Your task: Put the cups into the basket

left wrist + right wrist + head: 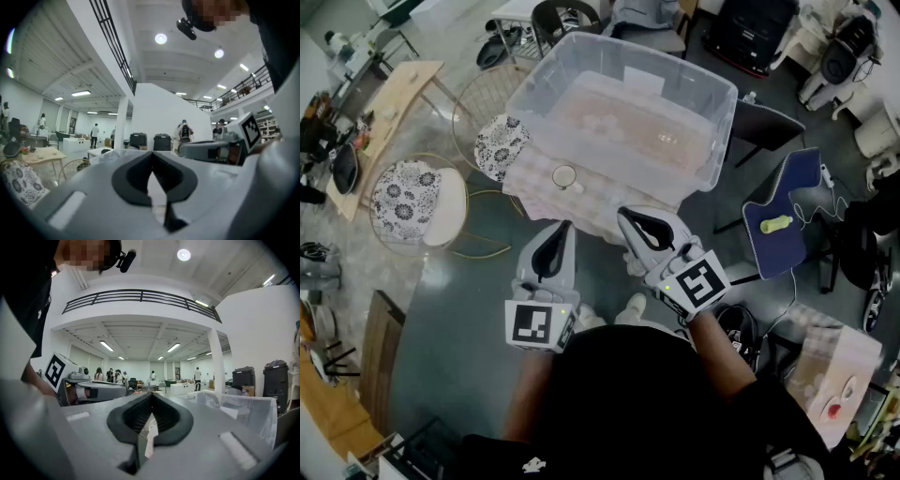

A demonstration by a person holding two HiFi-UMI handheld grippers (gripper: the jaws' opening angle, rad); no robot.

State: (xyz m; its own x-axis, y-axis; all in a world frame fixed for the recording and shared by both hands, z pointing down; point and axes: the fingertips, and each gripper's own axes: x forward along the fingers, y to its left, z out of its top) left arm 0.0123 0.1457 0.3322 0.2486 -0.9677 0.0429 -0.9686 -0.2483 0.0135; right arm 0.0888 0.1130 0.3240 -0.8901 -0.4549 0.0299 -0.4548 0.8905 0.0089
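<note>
Grey floor [459, 309]; floral-cushion wire chairs [408, 202]; wooden table [389, 112] left; white walls [159, 108], ceiling lights [183, 254], balcony railing [140, 296].

The contents of the clear bin [628, 117] are blurred by its cloudy walls, and the cloth-covered table [530, 187] under it is largely hidden. In the left gripper view, the distant people [95, 135] at 9 o'clock are too small to be made out.

Well to the left of the left tongs [563, 228] we see a round wire stool [408, 206] with a flowered cushion. A second stool [500, 145] stands ahead of it, and a wooden table [389, 117] lies beyond both. Right of the right tongs [625, 217], well apart, a yellow object [775, 224] lies on a dark blue seat [794, 183].
</note>
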